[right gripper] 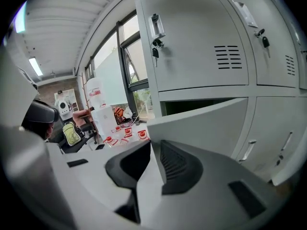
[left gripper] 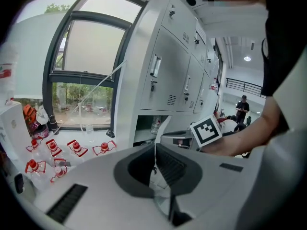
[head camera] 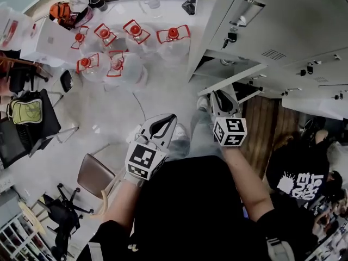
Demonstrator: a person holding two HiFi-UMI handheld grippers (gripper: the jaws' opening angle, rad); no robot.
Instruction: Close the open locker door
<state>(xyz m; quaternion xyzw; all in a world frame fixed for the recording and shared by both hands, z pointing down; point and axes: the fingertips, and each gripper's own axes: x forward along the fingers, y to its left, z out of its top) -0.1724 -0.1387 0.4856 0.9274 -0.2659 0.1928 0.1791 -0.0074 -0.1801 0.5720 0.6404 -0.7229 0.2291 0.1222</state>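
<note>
Lockers (head camera: 283,20) of pale grey metal line the room's right side, upper doors shut with keys in the locks. In the lower row one door (right gripper: 211,123) stands open, swung out towards the person, with a dark compartment behind it. The right claw (head camera: 217,95) is closed and empty, just beside the door's free edge; whether they touch is unclear. The left claw (head camera: 170,118) is also closed on nothing, held over the floor (head camera: 119,107) well apart from the door. The floor is light grey and glossy. Clear jugs (head camera: 117,48) with red caps stand grouped beneath a tall window (left gripper: 86,66). A brown chair (head camera: 97,174) and a green backpack (head camera: 26,111) sit at the left.
</note>
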